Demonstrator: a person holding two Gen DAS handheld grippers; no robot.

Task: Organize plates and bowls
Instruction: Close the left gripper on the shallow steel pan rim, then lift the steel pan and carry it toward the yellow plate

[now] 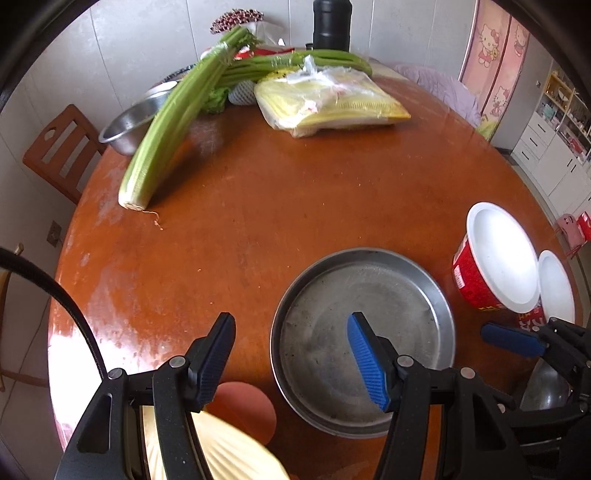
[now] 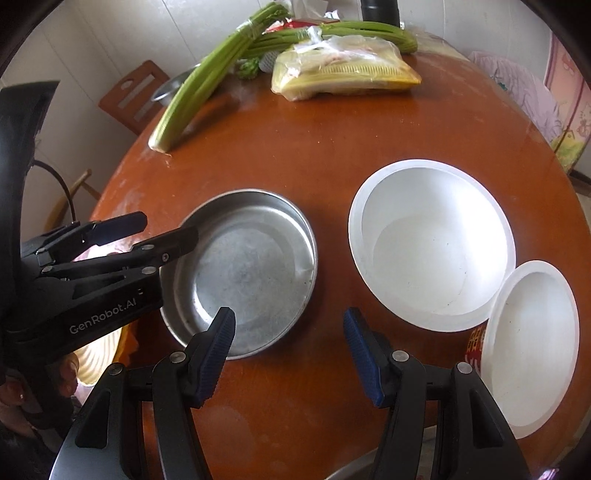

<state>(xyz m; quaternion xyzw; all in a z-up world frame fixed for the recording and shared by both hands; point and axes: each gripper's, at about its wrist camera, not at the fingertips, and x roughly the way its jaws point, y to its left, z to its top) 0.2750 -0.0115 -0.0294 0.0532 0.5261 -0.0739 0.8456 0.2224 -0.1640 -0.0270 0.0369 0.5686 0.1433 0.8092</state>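
Note:
A round metal plate [image 1: 364, 332] [image 2: 242, 271] lies on the brown round table [image 1: 258, 206] [image 2: 351, 140]. A large red bowl with a white inside [image 1: 496, 258] [image 2: 432, 240] stands right of it, and a smaller red-and-white bowl [image 1: 556, 286] [image 2: 530, 347] leans at its right. My left gripper [image 1: 291, 360] [image 2: 168, 230] is open and empty, its right finger over the plate's near-left rim. My right gripper [image 2: 290, 354] [image 1: 513, 338] is open and empty, between the plate and the large bowl. A pale ribbed dish [image 1: 221, 446] [image 2: 98, 356] lies under the left gripper.
Celery bunches [image 1: 166, 125] [image 2: 199, 79], a bagged yellow packet [image 1: 325, 103] [image 2: 343, 72], a steel bowl [image 1: 127, 123] and a black bottle [image 1: 331, 24] crowd the far side. A wooden chair [image 1: 59, 151] stands at the left. Another metal dish [image 1: 545, 387] sits near the right gripper.

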